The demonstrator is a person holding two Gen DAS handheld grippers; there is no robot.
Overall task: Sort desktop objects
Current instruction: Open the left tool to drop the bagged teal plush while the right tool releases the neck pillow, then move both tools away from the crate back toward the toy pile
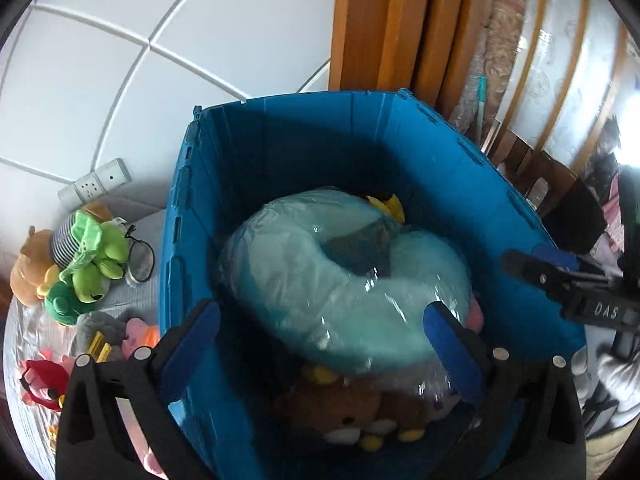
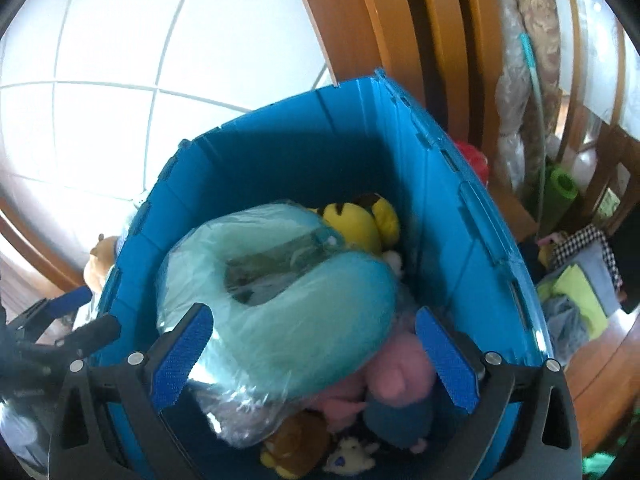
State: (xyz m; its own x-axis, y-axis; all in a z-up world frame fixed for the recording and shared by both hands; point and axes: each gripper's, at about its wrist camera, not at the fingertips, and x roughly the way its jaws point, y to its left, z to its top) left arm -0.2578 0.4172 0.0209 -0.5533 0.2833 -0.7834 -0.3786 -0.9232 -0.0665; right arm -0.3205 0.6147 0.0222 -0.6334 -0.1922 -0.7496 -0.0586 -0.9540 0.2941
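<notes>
A blue plastic bin (image 1: 288,148) (image 2: 448,216) holds a teal neck pillow in clear plastic wrap (image 1: 340,284) (image 2: 288,320). Under and around it lie plush toys: a yellow and black one (image 2: 364,220), a brown bear (image 1: 340,408) and a pink one (image 2: 400,372). My left gripper (image 1: 320,344) is open above the bin, its fingers either side of the pillow. My right gripper (image 2: 312,356) is open above the bin too, empty, over the pillow's near edge. The right gripper also shows at the bin's right rim in the left wrist view (image 1: 568,280).
Left of the bin, on a grey cloth, lie several plush toys: a green frog (image 1: 96,256), an orange-brown one (image 1: 28,276), a red one (image 1: 44,380), plus glasses (image 1: 140,260). A white tiled wall (image 1: 120,60) is behind. Wooden boards (image 1: 400,20) stand at the back right.
</notes>
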